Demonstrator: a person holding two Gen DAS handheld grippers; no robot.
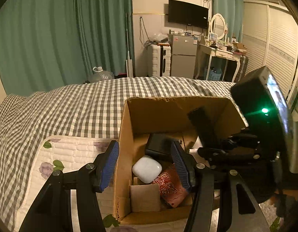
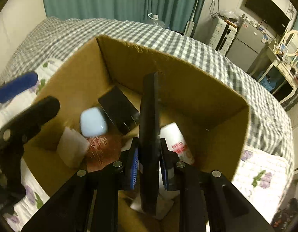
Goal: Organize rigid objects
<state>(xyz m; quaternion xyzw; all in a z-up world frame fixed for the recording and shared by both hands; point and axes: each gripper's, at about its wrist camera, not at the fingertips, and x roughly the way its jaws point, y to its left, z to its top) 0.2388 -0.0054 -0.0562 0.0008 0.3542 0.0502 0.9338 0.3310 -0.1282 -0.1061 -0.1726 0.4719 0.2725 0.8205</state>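
An open cardboard box (image 1: 127,135) (image 2: 207,96) stands on the bed. Inside lie a white rounded case (image 1: 147,169) (image 2: 92,121), a black box (image 1: 158,145) (image 2: 118,110), a red patterned item (image 1: 171,187) (image 2: 102,147) and a white bottle with red print (image 2: 178,141). My right gripper (image 2: 149,166) is shut on a thin flat black object (image 2: 149,135) (image 1: 203,123), held edge-on and reaching down into the box. My left gripper (image 1: 145,166) is open and holds nothing. It straddles the box's left wall above the white case.
The box sits on a white floral quilt (image 1: 71,154) over a grey checked bedspread (image 1: 71,106). A folded cardboard piece (image 1: 145,197) leans inside the box's near corner. Beyond the bed stand a suitcase (image 1: 158,60), a small fridge (image 1: 183,58) and a dressing table (image 1: 220,54).
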